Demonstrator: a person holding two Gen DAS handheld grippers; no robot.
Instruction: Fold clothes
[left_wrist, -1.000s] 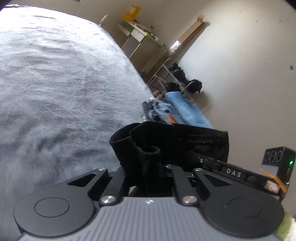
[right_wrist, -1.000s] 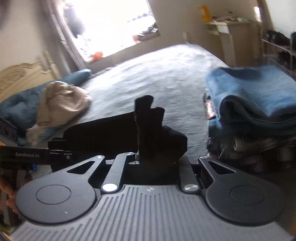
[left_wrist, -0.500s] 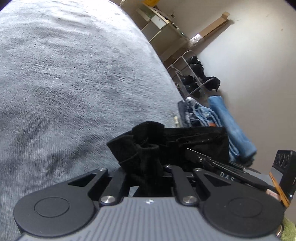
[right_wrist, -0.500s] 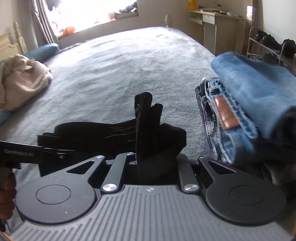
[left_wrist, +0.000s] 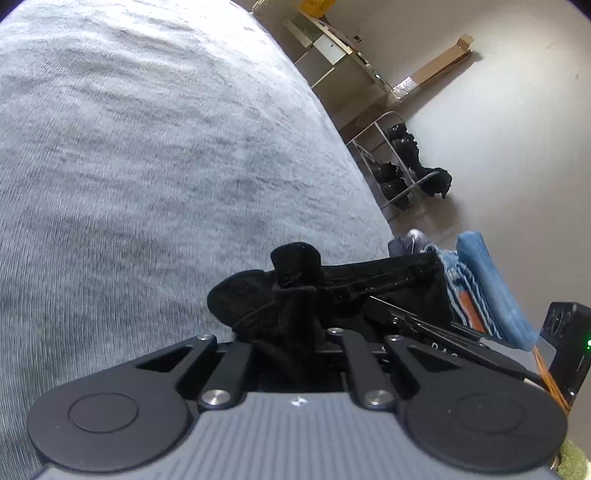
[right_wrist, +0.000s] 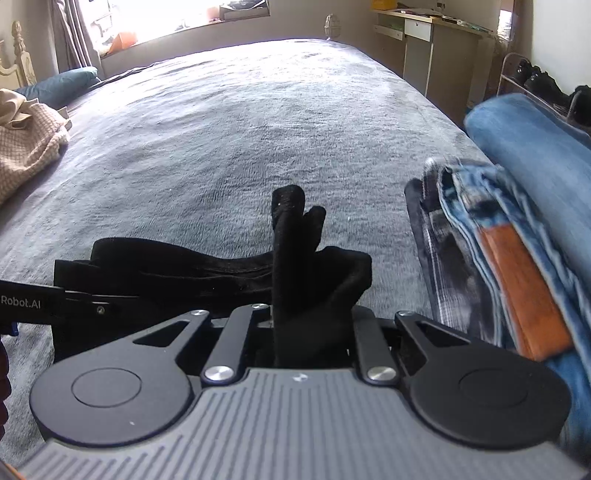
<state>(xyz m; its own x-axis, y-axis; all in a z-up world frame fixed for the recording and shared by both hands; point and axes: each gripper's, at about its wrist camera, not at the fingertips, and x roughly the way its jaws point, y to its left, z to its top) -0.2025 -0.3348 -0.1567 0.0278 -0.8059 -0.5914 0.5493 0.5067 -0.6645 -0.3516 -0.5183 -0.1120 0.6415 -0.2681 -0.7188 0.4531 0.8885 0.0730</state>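
Observation:
A black garment hangs stretched between my two grippers just above the grey bed cover. My left gripper is shut on one bunched end of it; the cloth hides the fingertips. In the right wrist view my right gripper is shut on the other end of the black garment, with a fold sticking up between the jaws. The left gripper's arm shows at the left edge there. A stack of folded clothes, jeans and plaid, lies on the bed close by the right gripper.
A beige knitted garment and a blue pillow lie at the bed's far left. A desk and a shoe rack stand past the bed's right edge. The folded stack sits by that edge.
Both grippers have sunk toward the bed with the black garment still held between them. The folded stack has come much closer on the right gripper's side.

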